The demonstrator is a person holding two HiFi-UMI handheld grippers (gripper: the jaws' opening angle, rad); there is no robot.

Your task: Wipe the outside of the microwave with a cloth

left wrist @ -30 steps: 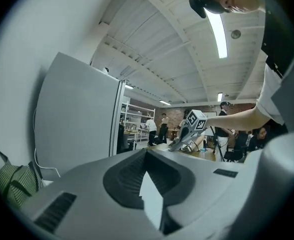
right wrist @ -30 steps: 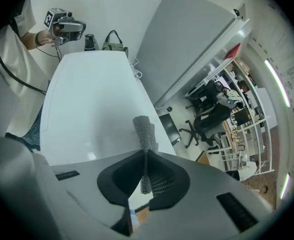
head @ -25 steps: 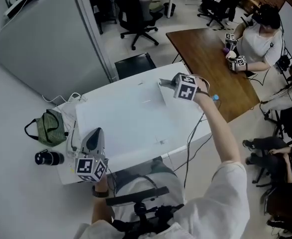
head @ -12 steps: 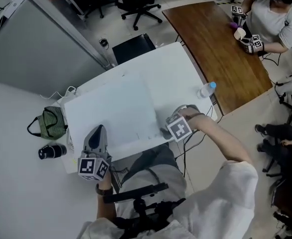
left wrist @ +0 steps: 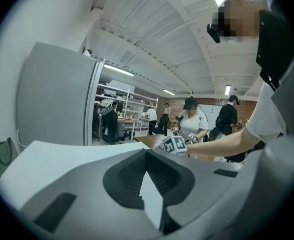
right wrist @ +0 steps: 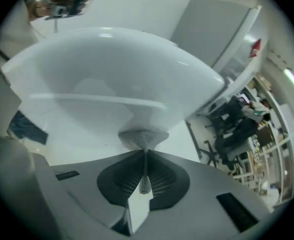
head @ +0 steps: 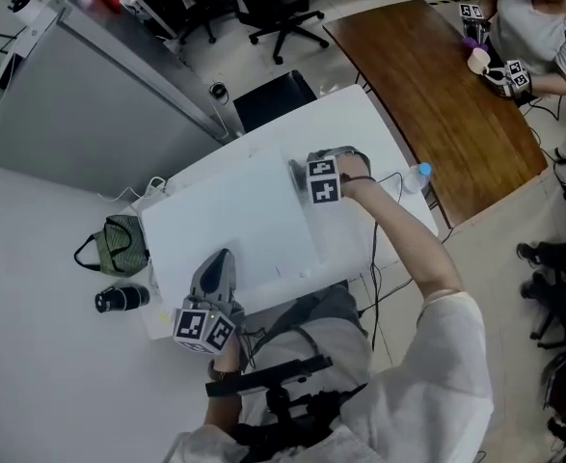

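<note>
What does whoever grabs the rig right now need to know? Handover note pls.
Right gripper: shut on the grey cloth, which is spread against the microwave's white top near its far right corner.
Left gripper: shut, nothing in it, over the top's near left edge.
Done: the cloth is in the jaws and on the top panel. How much has been wiped can't be told.
Left: finish the top, then likely the sides and front.

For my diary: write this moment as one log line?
right claw: shut on cloth | cloth: on top of microwave | left claw: shut, empty
</note>
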